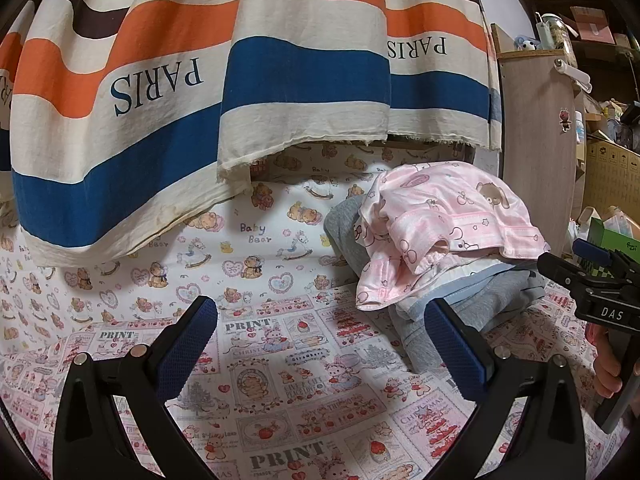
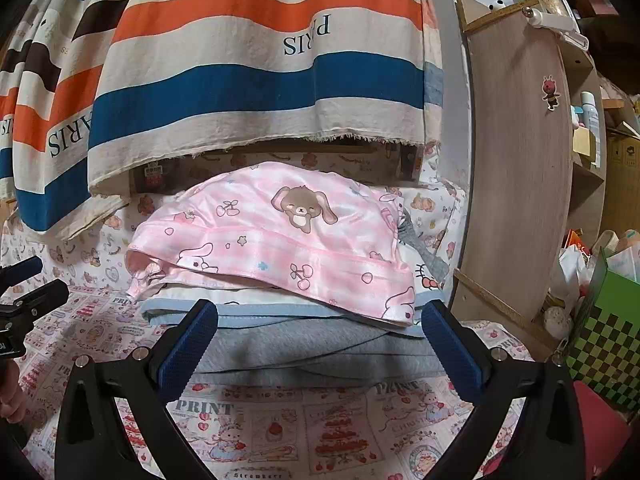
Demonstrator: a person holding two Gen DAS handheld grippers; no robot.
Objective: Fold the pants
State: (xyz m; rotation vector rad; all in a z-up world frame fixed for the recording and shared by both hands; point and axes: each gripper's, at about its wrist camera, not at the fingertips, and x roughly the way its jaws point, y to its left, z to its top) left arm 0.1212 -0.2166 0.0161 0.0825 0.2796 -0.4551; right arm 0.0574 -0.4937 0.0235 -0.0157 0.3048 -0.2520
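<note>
Both tools are standing wide apart at the fingers and gripping nothing. Seen from its own camera, the left tool (image 1: 322,342) is hovering over the printed bed sheet (image 1: 280,380), its blue-padded fingers (image 1: 188,344) framing bare fabric covered in strawberry and "PRINT" panels. From its own camera the right tool (image 2: 320,344) is pointing straight at the clothing pile, with its blue pads (image 2: 450,346) sitting just in front of the grey layer at the bottom of that pile.

The pile is lying on the sheet to the right of the left tool. On top is resting a pink satin garment (image 2: 276,236) printed with a brown bunny face, cherries and flowers — it is crumpled rather than flat, and whether it is the pants cannot be told from these views. Beneath it are showing a white layer with a light blue edge (image 2: 240,312) and then a grey knit garment (image 2: 304,348), folded and lying flat on the sheet. In the left view the same stack (image 1: 444,216) is sitting near the far right of the bed, with the right tool (image 1: 592,276) and the hand holding it (image 1: 608,368) just beside it.

Behind the pile a striped cloth (image 1: 200,100) in cream, orange, blue and brown, lettered "PARIS", is hanging down with its frayed hem draping onto the sheet at the left. A wooden shelf panel (image 2: 516,168) with a small sticker is standing to the right — cluttered shelves and a green checked box (image 2: 604,340) are lying beyond it.
</note>
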